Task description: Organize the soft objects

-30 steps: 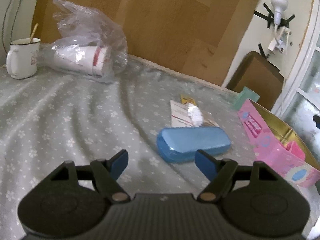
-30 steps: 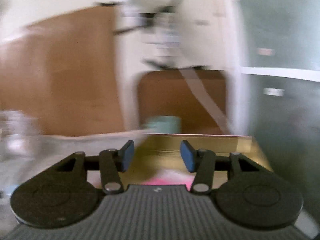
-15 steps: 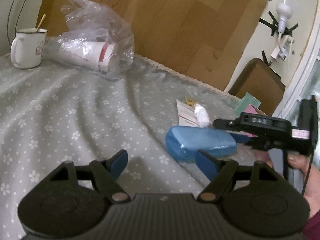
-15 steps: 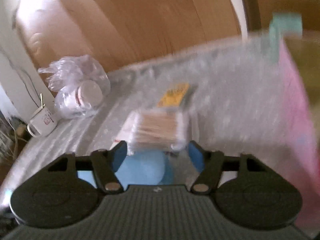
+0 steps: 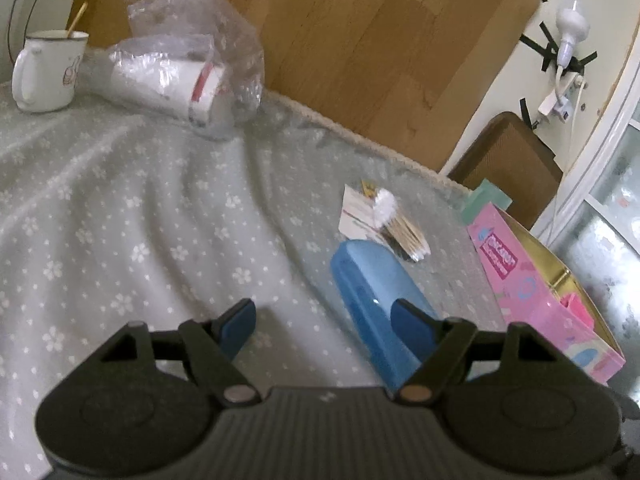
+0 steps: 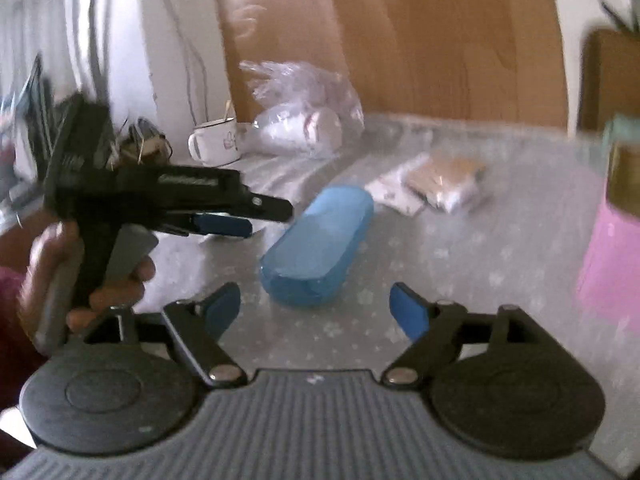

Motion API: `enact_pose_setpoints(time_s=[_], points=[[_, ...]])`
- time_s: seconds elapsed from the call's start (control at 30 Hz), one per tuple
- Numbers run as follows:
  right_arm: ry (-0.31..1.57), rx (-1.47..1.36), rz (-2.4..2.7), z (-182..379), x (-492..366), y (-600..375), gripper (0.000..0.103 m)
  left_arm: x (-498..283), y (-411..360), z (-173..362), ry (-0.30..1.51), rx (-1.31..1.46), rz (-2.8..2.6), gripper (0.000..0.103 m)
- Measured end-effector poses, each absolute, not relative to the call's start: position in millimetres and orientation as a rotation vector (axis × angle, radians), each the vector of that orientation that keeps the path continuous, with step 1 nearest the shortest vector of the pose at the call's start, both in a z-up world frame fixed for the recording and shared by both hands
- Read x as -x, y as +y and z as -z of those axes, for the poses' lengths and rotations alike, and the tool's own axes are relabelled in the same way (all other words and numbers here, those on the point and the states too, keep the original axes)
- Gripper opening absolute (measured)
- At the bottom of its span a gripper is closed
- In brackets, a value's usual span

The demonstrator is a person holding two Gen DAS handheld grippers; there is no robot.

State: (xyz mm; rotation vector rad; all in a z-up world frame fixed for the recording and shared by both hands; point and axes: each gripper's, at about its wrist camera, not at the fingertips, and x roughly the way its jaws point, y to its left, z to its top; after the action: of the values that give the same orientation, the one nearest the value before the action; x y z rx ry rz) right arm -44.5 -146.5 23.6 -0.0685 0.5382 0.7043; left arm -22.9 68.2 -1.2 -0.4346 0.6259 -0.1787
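1. The blue case [image 5: 378,302] lies on the flowered cloth [image 5: 120,208], its long axis now running away from the left camera; a second ago it lay crosswise, so either the case was nudged or the view has swung. In the right view it lies just ahead of the right gripper [image 6: 316,306], not between its pads.
2. The right gripper's jaws are opening and nothing sits between them. A second ago this camera faced the pink box [image 5: 532,276] and the window; now it looks across the cloth at the case. My reading: the right hand is done at the box and is going for the case as the next item.
3. The left gripper [image 5: 324,322] stands released, empty, its right pad overlapping the case in the picture; contact I cannot tell. It has barely shifted. The right view shows it from the side, held in a hand [image 6: 86,276], left of the case.
4. Beyond the case lies the swab packet [image 5: 394,226] on a card, close but apart from it. The box stands open to the right, well apart from the case.
5. Far back: the mug [image 5: 48,72] and the bagged cups [image 5: 188,76], unmoved.
6. The case and swabs remain outside the box, so sorting looks unfinished.
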Motion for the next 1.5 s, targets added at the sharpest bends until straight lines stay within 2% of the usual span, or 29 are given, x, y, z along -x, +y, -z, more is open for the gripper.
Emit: enact_pose_setpoints(time_s=[0.13, 0.37, 0.4, 0.43, 0.53, 0.67, 1.0, 1.27, 1.5], points=[[0.525, 0.116, -0.683, -20.2, 31.0, -131.4, 0.085, 30.6, 56.7, -7.0, 0.632, 0.464, 0.234, 0.077], [0.602, 0.081, -0.653, -5.8, -4.9, -119.0, 0.084, 15.6, 16.6, -23.8, 0.676, 0.33, 0.238, 0.077], [0.62, 0.067, -0.665, -3.7, -7.0, -118.9, 0.066, 9.0, 13.1, -19.4, 0.71, 0.324, 0.236, 0.077], [0.636, 0.055, -0.679, -3.2, -8.5, -120.5, 0.058, 2.8, 11.1, -12.5, 0.751, 0.33, 0.245, 0.076], [0.634, 0.049, -0.678, -3.8, -0.4, -130.3, 0.057, 6.6, 5.4, -7.3, 0.754, 0.353, 0.286, 0.072], [0.592, 0.061, -0.634, -5.4, 25.3, -147.5, 0.057, 17.8, -17.1, -11.7, 0.757, 0.33, 0.353, 0.071], [0.312, 0.056, -0.415, -35.7, 61.4, -209.9, 0.057, 12.5, -105.6, -71.4, 0.621, 0.201, 0.526, 0.071], [0.244, 0.008, -0.239, -46.6, 38.6, -269.8, 0.057, -32.5, -194.8, -91.1, 0.607, 0.101, 0.644, 0.071], [0.3, -0.008, -0.103, -35.8, -17.0, -299.9, 0.057, -80.1, -253.0, -79.2, 0.646, -0.012, 0.659, 0.073]])
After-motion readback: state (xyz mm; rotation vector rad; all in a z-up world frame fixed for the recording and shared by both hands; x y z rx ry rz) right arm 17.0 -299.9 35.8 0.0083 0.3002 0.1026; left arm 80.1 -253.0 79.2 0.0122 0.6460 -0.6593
